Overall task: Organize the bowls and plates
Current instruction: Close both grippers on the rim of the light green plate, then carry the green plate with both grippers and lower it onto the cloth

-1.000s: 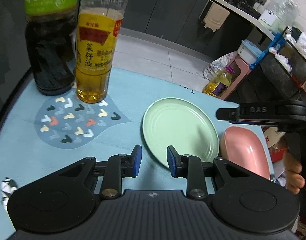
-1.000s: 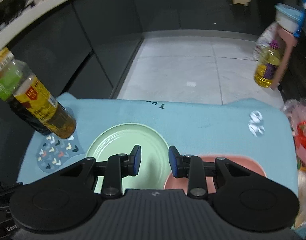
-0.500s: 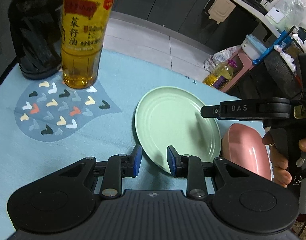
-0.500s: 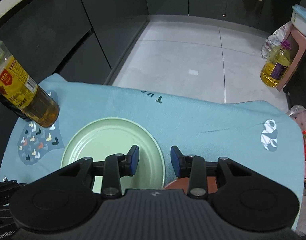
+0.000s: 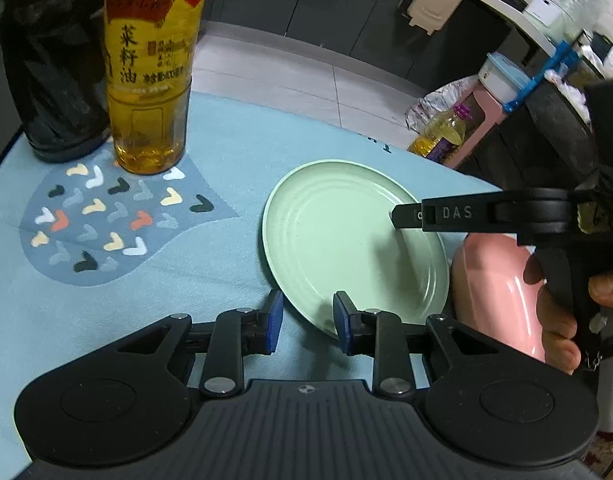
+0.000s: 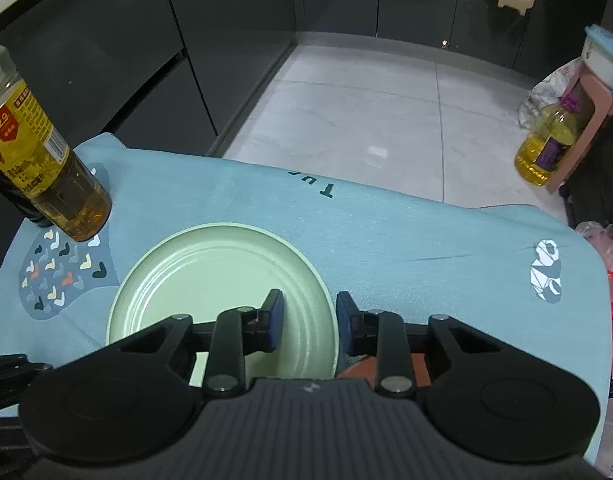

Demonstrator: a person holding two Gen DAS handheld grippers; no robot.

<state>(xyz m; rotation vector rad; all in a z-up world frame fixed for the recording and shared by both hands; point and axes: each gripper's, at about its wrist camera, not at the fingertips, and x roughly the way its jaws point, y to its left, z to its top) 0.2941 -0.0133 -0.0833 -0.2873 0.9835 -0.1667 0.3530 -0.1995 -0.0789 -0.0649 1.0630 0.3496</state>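
Left wrist view sits close over the desk's (image 5: 234, 152) near edge, angled steeply down toward the bottles' corner. Right wrist view looks down across to the far edge and floor; both share the green plate (image 5: 346, 240) (image 6: 218, 276).

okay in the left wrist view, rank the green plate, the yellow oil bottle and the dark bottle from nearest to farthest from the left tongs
1. Green plate: its near rim sits right at the left tongs, slightly to their right.
2. Yellow oil bottle: standing on the patterned patch, up and to the left.
3. Dark bottle: at the far left, just beyond the oil bottle.
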